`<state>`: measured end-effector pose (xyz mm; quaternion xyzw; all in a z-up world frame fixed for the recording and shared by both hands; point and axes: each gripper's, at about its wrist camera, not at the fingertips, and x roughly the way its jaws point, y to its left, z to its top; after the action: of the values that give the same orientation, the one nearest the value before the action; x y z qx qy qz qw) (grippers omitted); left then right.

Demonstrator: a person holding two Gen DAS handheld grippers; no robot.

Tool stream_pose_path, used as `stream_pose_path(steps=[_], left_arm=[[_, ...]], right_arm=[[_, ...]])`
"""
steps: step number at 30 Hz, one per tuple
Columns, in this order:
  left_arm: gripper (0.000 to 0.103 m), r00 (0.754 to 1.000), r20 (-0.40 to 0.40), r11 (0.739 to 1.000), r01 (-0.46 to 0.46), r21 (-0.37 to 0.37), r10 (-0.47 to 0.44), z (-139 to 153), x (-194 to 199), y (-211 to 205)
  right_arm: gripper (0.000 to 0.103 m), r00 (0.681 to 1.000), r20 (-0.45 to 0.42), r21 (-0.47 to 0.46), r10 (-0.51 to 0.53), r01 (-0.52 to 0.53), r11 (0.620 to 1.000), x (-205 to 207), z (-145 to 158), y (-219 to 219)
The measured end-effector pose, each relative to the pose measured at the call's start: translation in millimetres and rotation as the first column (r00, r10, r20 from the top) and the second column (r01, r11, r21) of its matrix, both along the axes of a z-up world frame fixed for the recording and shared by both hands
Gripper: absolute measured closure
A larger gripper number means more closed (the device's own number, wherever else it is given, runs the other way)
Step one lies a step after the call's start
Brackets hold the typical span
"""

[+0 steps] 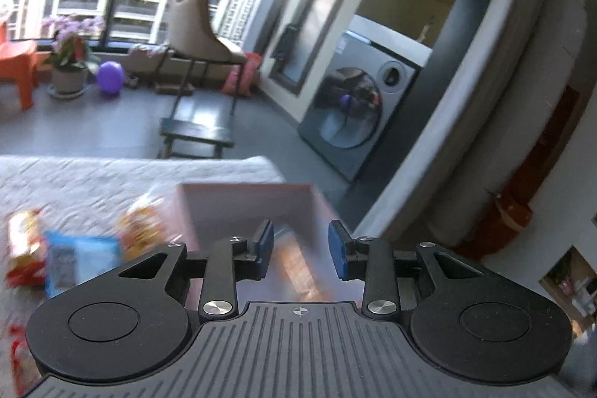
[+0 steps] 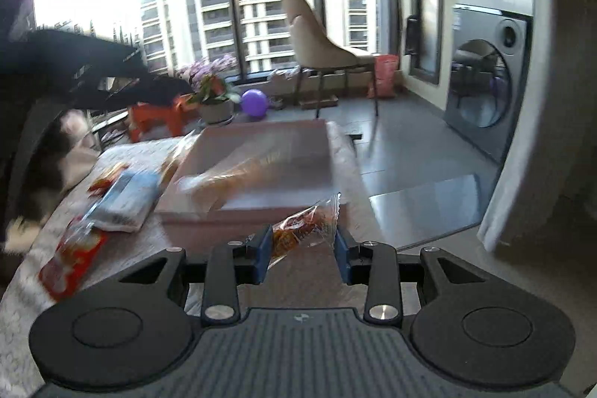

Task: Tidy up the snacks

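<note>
Right wrist: right gripper (image 2: pixel 301 250) jaws spread, snack packet (image 2: pixel 306 225) between pads, prob. ungripped; pink box (image 2: pixel 257 211) just ahead. Left gripper (image 1: pixel 300 246) spread, holding nothing.

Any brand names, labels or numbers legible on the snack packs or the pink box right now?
None can be read.
Blue-and-white flat snack packet: print blurred.
Red snack pack: graphics only, blurred.
Clear orange-and-red wrapped snack between the right tool's pads: print too smeared.
Pink rectangular box: no text visible.
</note>
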<state>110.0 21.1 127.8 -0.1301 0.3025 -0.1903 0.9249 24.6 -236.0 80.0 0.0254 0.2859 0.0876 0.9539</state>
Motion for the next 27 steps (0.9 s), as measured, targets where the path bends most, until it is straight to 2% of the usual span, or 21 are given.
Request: stream_pose_path(steps=[5,9,12,14,17,22,25,27], left_arm=[[0.067,0.994,-0.050,0.994,-0.100,0.052,0.102,-32.3,-34.3,37.7],[0.067,0.981,-0.097,0.984,-0.160,0.073,0.167,-58.3,-64.5,62.2],[0.067,0.977,-0.104,0.979,-0.174,0.106,0.185,-64.9,-82.1,73.6],[0.067,0.978,-0.099,0.978,-0.172,0.120,0.184,-66.5,-88.5,78.7],[0.067,0.978,-0.081,0.975,-0.183,0.130,0.194,-64.7,-93.1,83.5],[0.067,0.974,-0.063,0.968,-0.209,0.141,0.219,-67.0,-104.2,92.7],[0.067,0.948,-0.028,0.932,-0.306,0.196,0.317,-68.0,-107.5,107.5],[0.067,0.931,-0.057,0.921,-0.347,0.177,0.361,-72.2,-106.7,127.0]], right_arm=[[0.068,1.000,0.020,0.036,-0.013,0.013,0.999,49.5,18.4,-2.7],[0.067,1.000,-0.019,0.037,0.023,-0.022,0.999,108.7,18.8,23.5],[0.057,0.992,-0.121,0.043,0.046,-0.042,0.998,144.6,3.2,48.4],[0.057,0.980,-0.189,0.087,0.066,-0.050,0.995,159.2,-10.2,58.6],[0.057,0.964,-0.252,0.127,0.081,-0.050,0.991,163.3,-27.0,70.4],[0.057,0.961,-0.269,0.044,0.057,-0.047,0.998,155.8,-36.8,87.2],[0.057,0.967,-0.248,0.004,0.061,-0.062,0.998,148.7,-29.1,97.9],[0.052,0.972,-0.227,-0.023,0.062,-0.069,0.997,142.7,-20.9,102.8]])
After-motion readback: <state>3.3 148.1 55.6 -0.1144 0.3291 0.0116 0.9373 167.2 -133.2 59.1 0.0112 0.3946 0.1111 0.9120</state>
